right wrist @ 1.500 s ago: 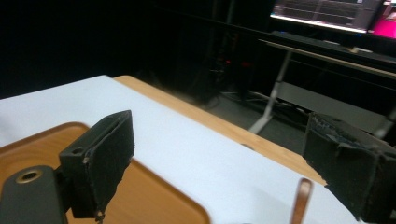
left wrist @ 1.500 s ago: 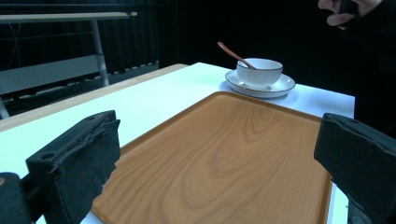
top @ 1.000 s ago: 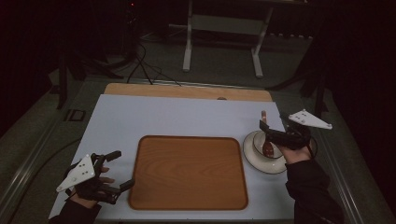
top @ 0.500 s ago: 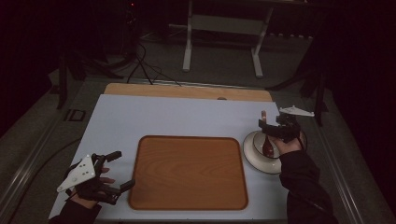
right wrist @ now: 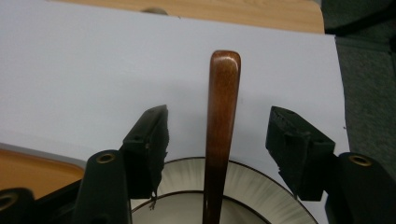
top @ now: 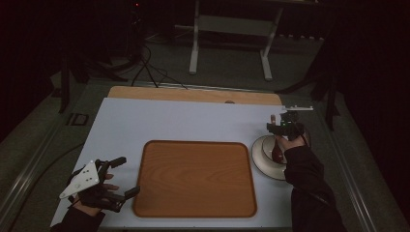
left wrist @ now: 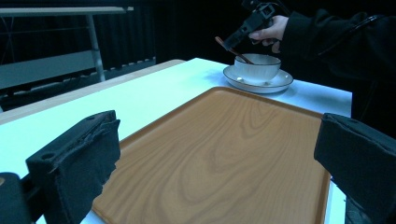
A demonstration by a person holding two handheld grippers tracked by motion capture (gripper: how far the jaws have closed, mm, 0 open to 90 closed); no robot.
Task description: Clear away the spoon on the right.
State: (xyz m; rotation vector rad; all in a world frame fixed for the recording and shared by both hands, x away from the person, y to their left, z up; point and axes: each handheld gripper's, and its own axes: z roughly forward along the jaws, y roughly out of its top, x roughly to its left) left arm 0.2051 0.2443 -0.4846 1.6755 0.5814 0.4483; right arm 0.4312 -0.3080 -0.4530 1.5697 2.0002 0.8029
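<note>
The pale desk (top: pixel 183 123) carries a bare wooden tray (top: pixel 195 177) just beside the spread, idle left tool (top: pixel 118 178), while the right tool (right wrist: pixel 217 133), jaws parted astride the spoon (right wrist: pixel 221 121) standing in the bowl (left wrist: pixel 257 67) on its saucer (left wrist: pixel 280 84), has not yet gripped, so seemingly everything remains.

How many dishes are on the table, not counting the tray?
2: a bowl near the table's right edge, and the saucer under it. A spoon stands in the bowl, between the right gripper's open fingers.
</note>
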